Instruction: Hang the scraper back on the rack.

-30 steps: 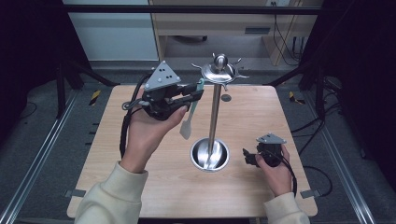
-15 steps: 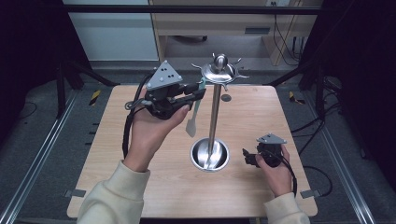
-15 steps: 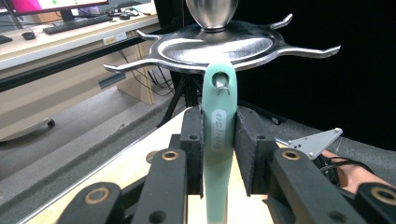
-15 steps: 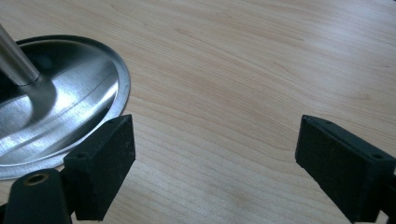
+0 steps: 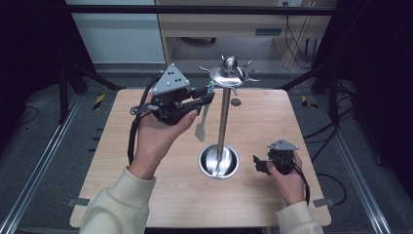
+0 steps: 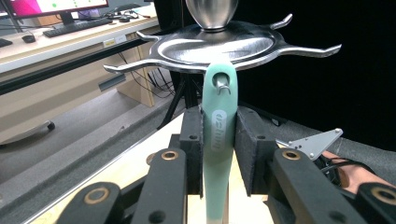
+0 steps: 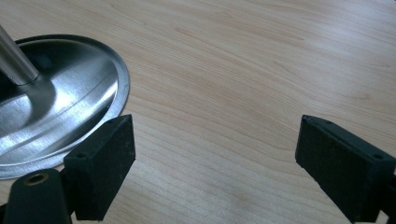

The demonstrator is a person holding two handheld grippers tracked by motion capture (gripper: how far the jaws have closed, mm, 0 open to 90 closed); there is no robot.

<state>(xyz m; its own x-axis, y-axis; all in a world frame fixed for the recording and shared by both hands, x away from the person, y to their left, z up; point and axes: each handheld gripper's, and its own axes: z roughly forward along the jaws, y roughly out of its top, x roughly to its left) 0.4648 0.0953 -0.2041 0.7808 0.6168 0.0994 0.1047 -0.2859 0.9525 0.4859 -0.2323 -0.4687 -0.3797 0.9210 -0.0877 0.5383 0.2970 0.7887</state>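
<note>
At upper left of centre in the high view, the left gripper [image 5: 207,97] clamps a pale green spatula [image 5: 202,124] whose handle hole sits on a hook of the rack [image 5: 226,78]. At lower right, the right gripper [image 5: 258,163] rests on the table [image 5: 122,161], jaws wide apart, empty.

My left gripper [image 5: 210,95] clamps a pale green spatula [image 5: 203,119] hanging beside the steel rack's pole [image 5: 224,122], right gripper [image 5: 258,163] resting low beside the base.
</note>
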